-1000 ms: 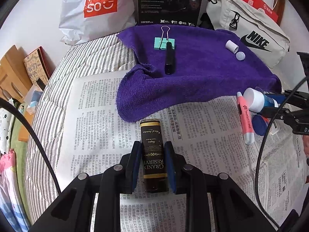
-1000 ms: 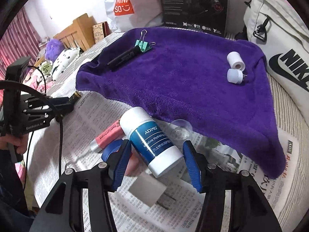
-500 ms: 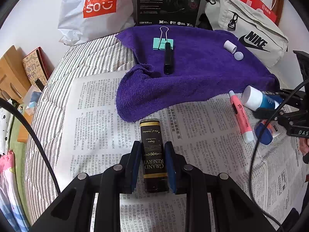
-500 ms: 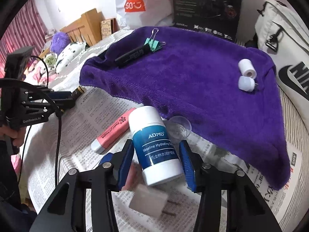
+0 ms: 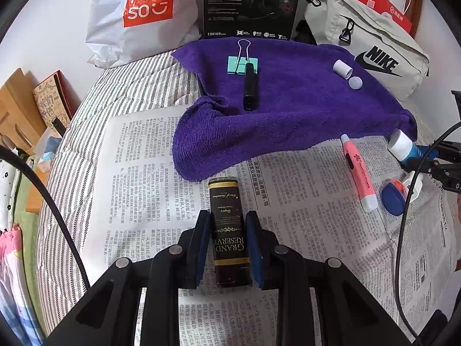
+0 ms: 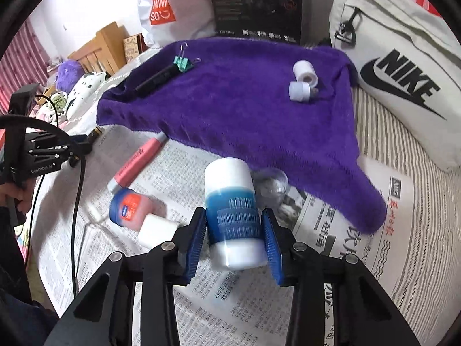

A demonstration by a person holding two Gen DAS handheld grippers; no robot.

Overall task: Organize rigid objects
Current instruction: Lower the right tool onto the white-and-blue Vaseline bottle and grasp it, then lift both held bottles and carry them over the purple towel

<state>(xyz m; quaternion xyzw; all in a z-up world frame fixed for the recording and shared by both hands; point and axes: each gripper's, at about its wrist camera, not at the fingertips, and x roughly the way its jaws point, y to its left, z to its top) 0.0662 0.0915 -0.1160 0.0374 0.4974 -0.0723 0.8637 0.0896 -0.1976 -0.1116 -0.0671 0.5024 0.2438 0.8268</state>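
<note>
Left wrist view: the left gripper (image 5: 229, 245) pinches a dark box (image 5: 229, 230) lying on the newspaper (image 5: 138, 173), just short of the purple towel (image 5: 302, 109). On the towel lie a clip (image 5: 242, 64), a black pen (image 5: 250, 86) and two white caps (image 5: 347, 73). Right of the towel, the bottle (image 5: 403, 147) is half hidden by its corner and the other gripper.

Right wrist view: the right gripper (image 6: 233, 230), whose jaws have just been closing, clamps the blue-and-white bottle (image 6: 232, 210) at the towel's (image 6: 230, 109) near edge; its label is blurred. A clear cap (image 6: 270, 180) shows partly behind it. Left of the bottle sit a pink marker (image 6: 138, 158), a jar (image 6: 131, 207) and a white block (image 6: 157, 229).
</note>
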